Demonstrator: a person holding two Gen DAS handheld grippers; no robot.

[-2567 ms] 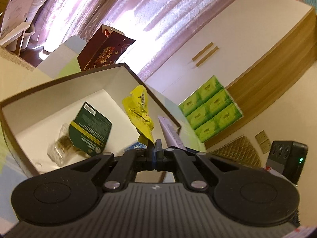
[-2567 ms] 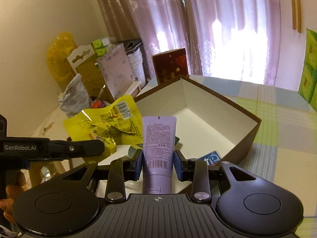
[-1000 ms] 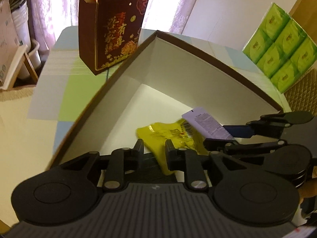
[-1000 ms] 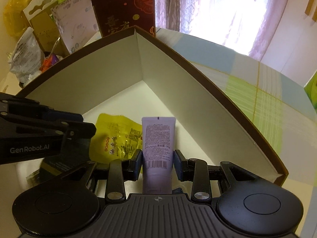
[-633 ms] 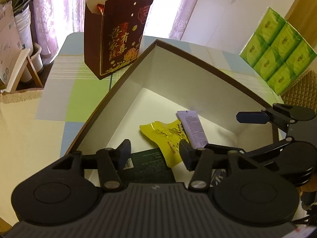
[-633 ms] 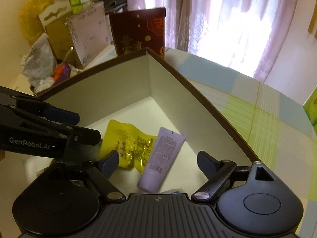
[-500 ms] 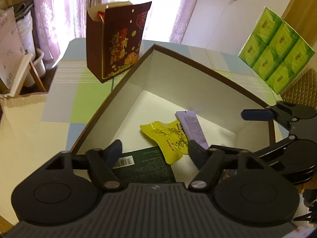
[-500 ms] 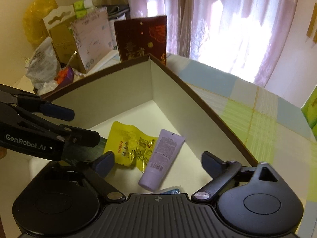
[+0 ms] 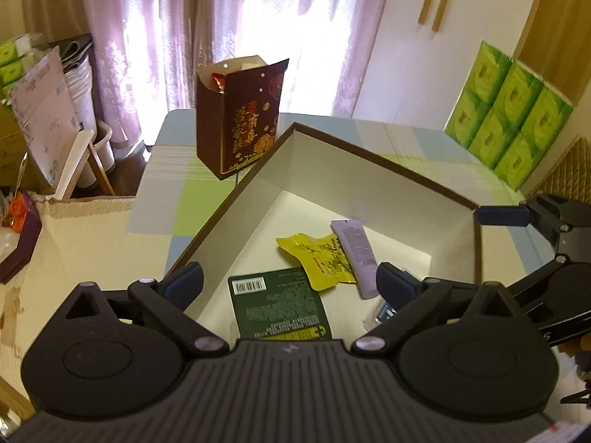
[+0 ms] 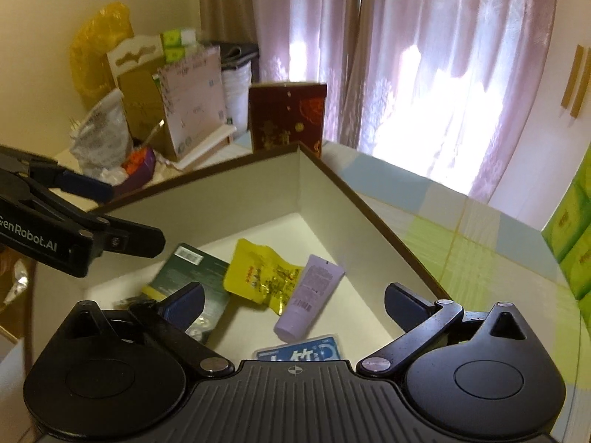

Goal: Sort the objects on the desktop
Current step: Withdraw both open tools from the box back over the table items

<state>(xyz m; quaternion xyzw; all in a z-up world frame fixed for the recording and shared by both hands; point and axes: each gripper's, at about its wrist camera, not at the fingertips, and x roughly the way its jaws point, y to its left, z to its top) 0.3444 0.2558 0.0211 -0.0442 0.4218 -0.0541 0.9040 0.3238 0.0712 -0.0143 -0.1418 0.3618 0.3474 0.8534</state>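
On the white floor of the brown-rimmed cardboard box (image 10: 373, 221), the lilac plastic tube (image 10: 308, 297) lies flat beside the crinkled yellow foil sachet (image 10: 260, 277). Both look light and soft; grip the tube mid-body. Its cap end points near-left, crimp far-right. Your left gripper (image 9: 290, 280) and right gripper (image 10: 293, 304) stand open, empty.

"GenRobot.AI" on the left claw (image 10: 99, 217).

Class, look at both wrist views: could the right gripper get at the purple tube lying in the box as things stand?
Probably yes. The right gripper hangs open above the open-topped box, and the purple tube lies uncovered on the floor, only touching the yellow packet beside it. Nothing sits between them.
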